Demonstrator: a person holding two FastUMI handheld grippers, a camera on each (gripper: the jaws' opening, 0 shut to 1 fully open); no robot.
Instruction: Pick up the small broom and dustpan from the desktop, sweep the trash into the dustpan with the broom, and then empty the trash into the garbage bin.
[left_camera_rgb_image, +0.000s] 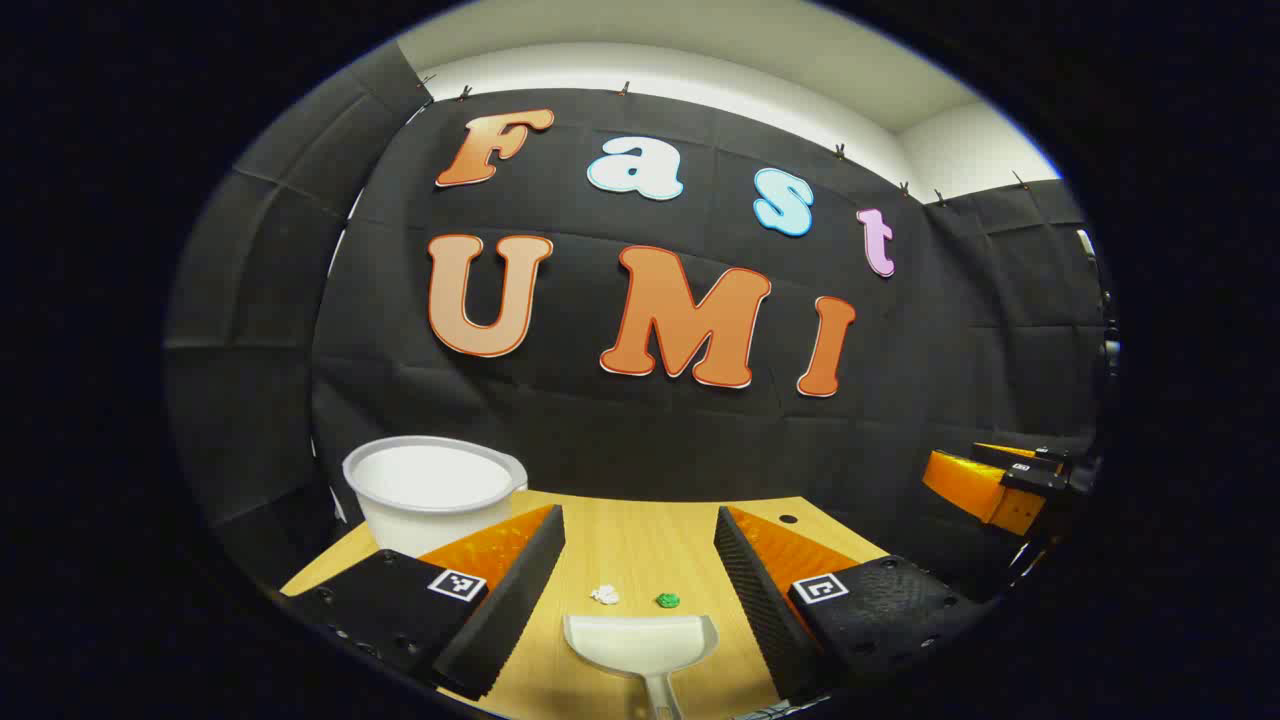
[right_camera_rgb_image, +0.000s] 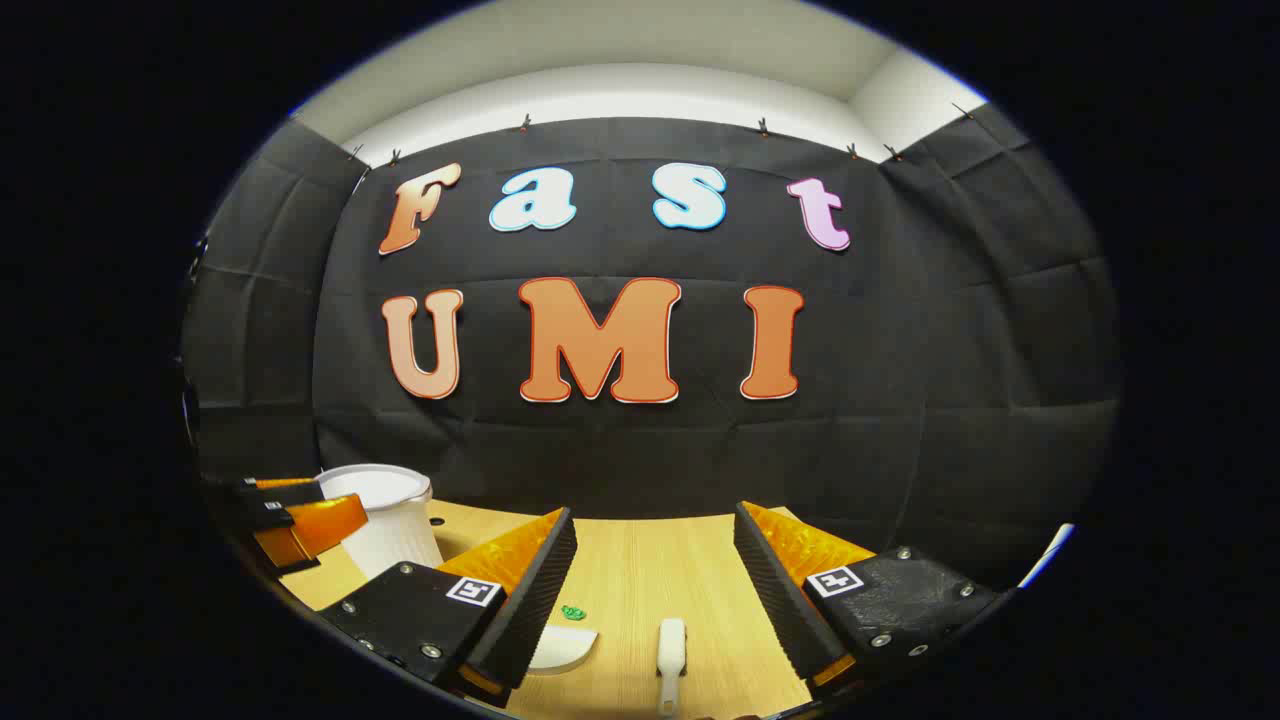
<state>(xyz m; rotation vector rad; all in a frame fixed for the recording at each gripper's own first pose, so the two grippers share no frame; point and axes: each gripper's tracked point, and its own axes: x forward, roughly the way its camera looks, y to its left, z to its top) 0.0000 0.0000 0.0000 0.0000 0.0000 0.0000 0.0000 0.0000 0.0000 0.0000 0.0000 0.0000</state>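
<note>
- The left hand-held gripper hangs above the table with its fingers spread wide and nothing between them; the white dustpan lies right below the gap, pan mouth facing the far edge and handle running back toward the near edge (lined up, I judge, for a grasp on that handle).
- Just beyond the dustpan's lip sit the trash pieces, a white paper scrap and a green scrap, near each other but apart, both clear of the pan.
- The white garbage bin stands upright at the table's far left corner, well apart from the trash.
- The right hand-held gripper is likewise spread and empty, poised over the small broom, whose white body lies lengthwise between its fingers on the table.
- Neither tool is lifted yet, so the pick-up step looks to be the one in hand.
</note>
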